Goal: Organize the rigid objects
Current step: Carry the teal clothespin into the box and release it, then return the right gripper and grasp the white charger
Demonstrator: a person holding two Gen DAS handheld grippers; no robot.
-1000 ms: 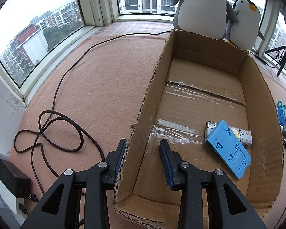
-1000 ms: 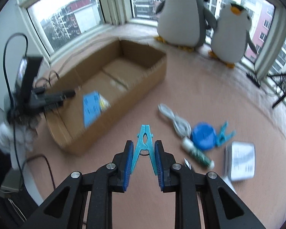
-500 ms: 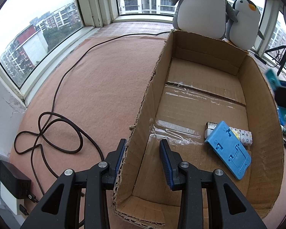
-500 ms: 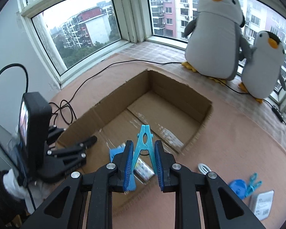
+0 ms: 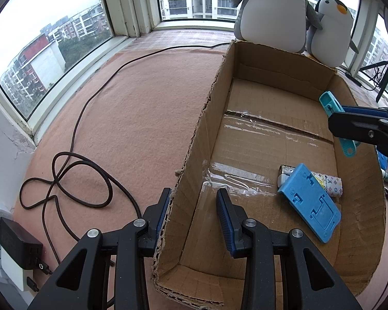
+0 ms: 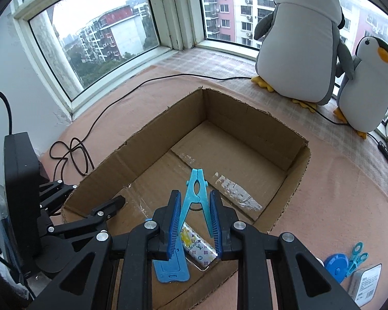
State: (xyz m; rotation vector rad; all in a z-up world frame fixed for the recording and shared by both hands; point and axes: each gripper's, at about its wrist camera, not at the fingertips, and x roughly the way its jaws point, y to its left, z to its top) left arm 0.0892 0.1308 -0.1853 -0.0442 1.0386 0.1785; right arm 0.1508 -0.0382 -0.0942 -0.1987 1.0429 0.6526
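Note:
A teal clothespin is clamped between the pads of my right gripper, which hangs over the open cardboard box. In the left wrist view the clothespin and right gripper reach in over the box's right wall. On the box floor lie a blue plastic plate and a patterned white tube. My left gripper straddles the box's left wall: the left pad touches its outside and the right pad stands clear inside.
Two plush penguins stand behind the box by the window. A dark cable loops on the carpet to the left, near a charger. A blue round case, another teal clothespin and a white packet lie right of the box.
My right gripper has carried the clothespin from the carpet beside the loose items to above the box, and now shows in the left wrist view. The left gripper has kept still.

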